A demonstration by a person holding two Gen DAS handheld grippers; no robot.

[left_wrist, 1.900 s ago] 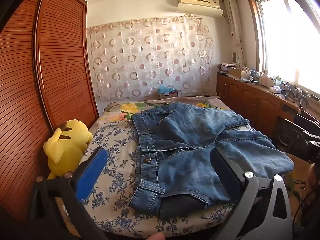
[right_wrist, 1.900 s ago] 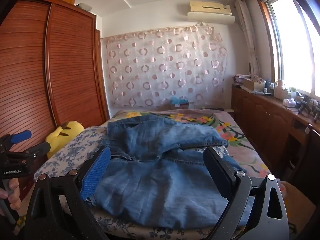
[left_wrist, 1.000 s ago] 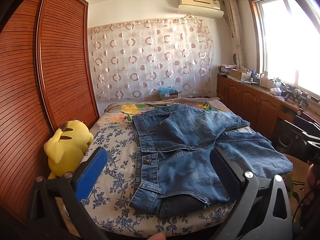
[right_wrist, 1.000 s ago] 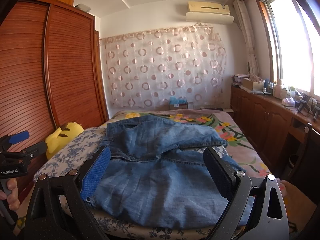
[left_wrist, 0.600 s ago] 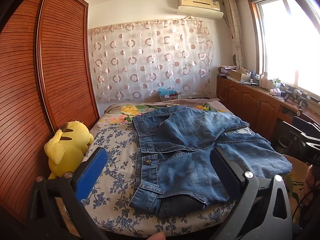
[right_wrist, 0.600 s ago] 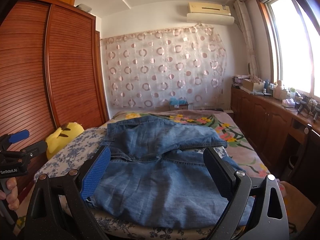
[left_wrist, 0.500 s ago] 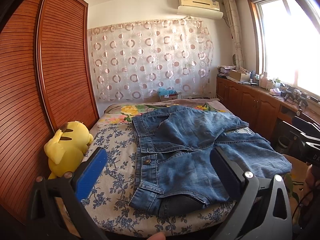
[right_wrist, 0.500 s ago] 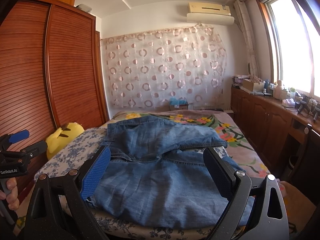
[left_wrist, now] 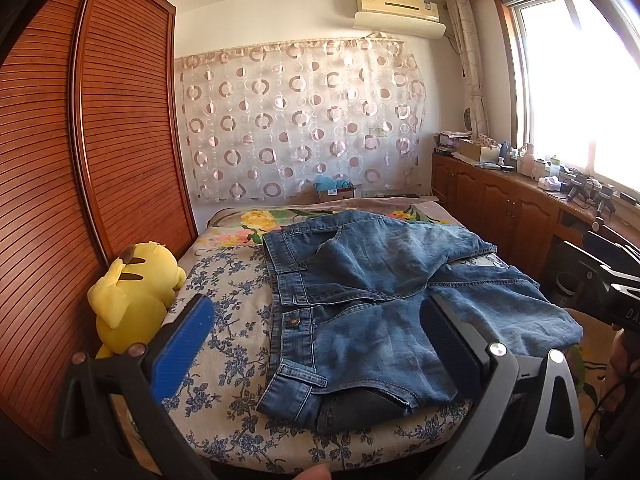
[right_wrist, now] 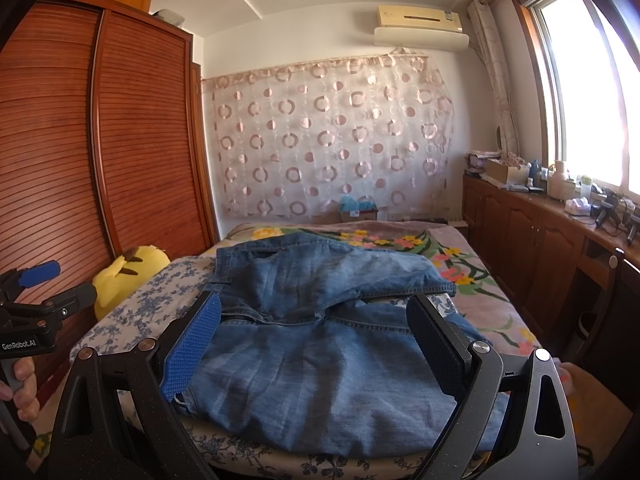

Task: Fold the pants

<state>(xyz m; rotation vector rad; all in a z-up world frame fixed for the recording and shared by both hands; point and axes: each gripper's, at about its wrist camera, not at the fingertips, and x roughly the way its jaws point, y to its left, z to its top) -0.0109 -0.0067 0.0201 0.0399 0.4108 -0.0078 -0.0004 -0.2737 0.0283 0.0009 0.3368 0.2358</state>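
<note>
Lying folded on the floral bed, the denim pants go untouched: left gripper and right gripper hover wide apart, empty.

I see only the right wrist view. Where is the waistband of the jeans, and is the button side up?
Observer: In the left wrist view the jeans show their waistband button facing up, on the side towards the yellow plush toy.
Operator: Is the near waist corner flat?
Observer: No: dark inner fabric shows there, at the bed's near edge.
Operator: And the left gripper?
Observer: The left gripper is open, with nothing between its fingers.
</note>
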